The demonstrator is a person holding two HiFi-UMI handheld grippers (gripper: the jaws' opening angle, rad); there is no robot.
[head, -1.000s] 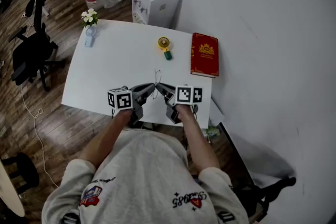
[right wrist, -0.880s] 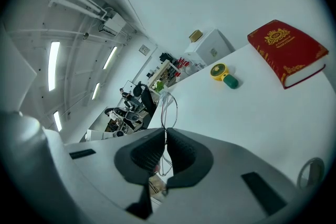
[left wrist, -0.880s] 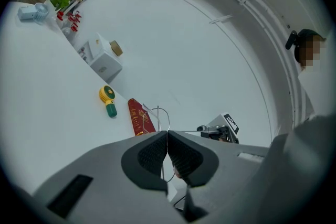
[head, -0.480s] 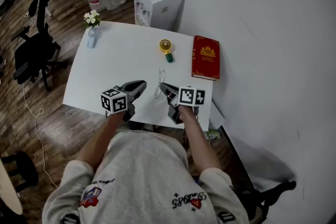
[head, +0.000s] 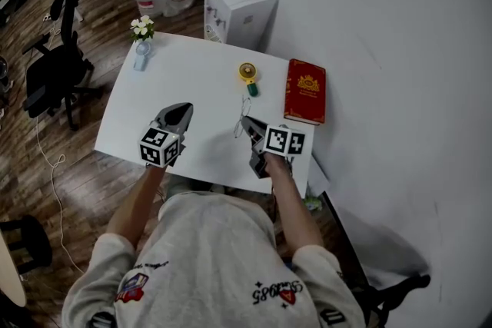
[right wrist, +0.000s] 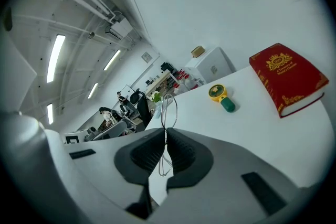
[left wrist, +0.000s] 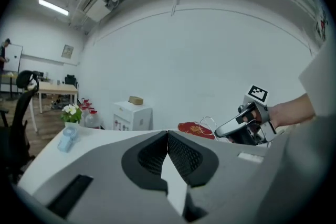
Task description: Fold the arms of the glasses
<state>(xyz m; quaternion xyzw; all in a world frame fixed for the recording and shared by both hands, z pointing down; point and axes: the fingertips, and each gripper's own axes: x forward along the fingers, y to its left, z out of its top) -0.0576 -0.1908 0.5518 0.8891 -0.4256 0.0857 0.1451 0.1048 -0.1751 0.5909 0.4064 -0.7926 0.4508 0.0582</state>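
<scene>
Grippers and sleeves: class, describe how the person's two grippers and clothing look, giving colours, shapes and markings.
The left gripper and right gripper each have a grey body tapering to two fingers lined with black ribbed pads. A white cube with black square markers sits on each. The person wears a light grey long-sleeved sweatshirt with small colourful patches.

**Your left claw has swung away from the glasses.**
A second ago both of your claws met at the glasses [head: 245,107], near the front edge of the counter [head: 201,84]. Now your left claw [head: 183,108] has pulled off to the left and sits well apart from them. It has also rolled, so its marker cube shows different faces to the head view. Only your right claw [head: 244,122] is at the glasses now, and it has carried them a little nearer the yellow fan [head: 247,73].
</scene>
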